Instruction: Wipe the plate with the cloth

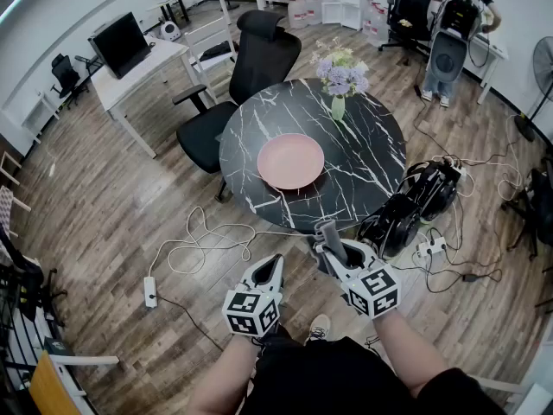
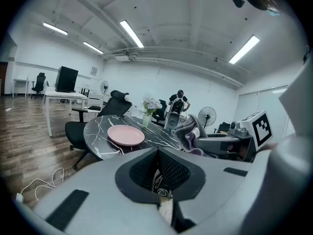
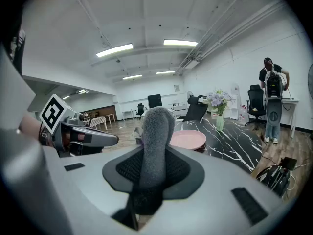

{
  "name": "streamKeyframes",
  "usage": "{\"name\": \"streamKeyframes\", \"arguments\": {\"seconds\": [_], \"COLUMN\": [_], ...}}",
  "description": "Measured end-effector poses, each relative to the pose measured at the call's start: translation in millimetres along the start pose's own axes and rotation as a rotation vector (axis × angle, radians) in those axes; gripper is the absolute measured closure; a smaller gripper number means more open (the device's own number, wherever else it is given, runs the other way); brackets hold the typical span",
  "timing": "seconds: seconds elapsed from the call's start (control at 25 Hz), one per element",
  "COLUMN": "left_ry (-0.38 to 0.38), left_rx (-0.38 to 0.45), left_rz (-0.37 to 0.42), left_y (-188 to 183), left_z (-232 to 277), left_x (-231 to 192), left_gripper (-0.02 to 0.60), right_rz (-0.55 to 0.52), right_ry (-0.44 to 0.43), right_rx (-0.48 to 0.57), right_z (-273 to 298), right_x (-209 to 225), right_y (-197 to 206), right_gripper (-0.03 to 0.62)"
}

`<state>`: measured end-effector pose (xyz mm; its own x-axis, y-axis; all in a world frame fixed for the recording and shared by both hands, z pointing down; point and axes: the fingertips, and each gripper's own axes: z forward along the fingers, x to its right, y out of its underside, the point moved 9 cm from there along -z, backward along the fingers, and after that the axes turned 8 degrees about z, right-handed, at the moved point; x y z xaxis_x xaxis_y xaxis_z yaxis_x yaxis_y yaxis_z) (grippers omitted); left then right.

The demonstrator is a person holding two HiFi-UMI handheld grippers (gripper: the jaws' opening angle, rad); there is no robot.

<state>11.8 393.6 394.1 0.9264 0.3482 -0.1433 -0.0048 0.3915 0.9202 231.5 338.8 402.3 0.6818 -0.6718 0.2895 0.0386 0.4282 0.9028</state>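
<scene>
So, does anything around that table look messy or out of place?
On the table nothing: the pink plate lies flat, the flower vase stands upright. Only the white cable looks untidy, looping loose over the floor in front of the table to a power strip; someone might trip.

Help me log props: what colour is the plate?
Pink; the plate shows best in the head view.

Clad in black at bottom centre, with one pale shoe (image 1: 319, 327) below; light grey left gripper (image 1: 273, 261) and right gripper (image 1: 327, 239), lined with black ribbed pads (image 2: 142, 173), each topped by a black-and-white marker cube (image 1: 251, 311)
</scene>
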Motion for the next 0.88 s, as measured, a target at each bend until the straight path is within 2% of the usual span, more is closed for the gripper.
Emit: {"name": "streamKeyframes", "arguments": {"seconds": [0.88], "left_ry": [-0.011], "left_rx": [0.016], "left_rz": [0.007], "left_y": [-16], "left_z": [17], "left_x": [-5], "left_gripper": [0.563], "right_rz": [0.017], "right_ry": [-0.01], "right_rx": [0.038], "right_z": [5], "right_x": [17], "right_y": [-16], "right_gripper": [0.487]}}
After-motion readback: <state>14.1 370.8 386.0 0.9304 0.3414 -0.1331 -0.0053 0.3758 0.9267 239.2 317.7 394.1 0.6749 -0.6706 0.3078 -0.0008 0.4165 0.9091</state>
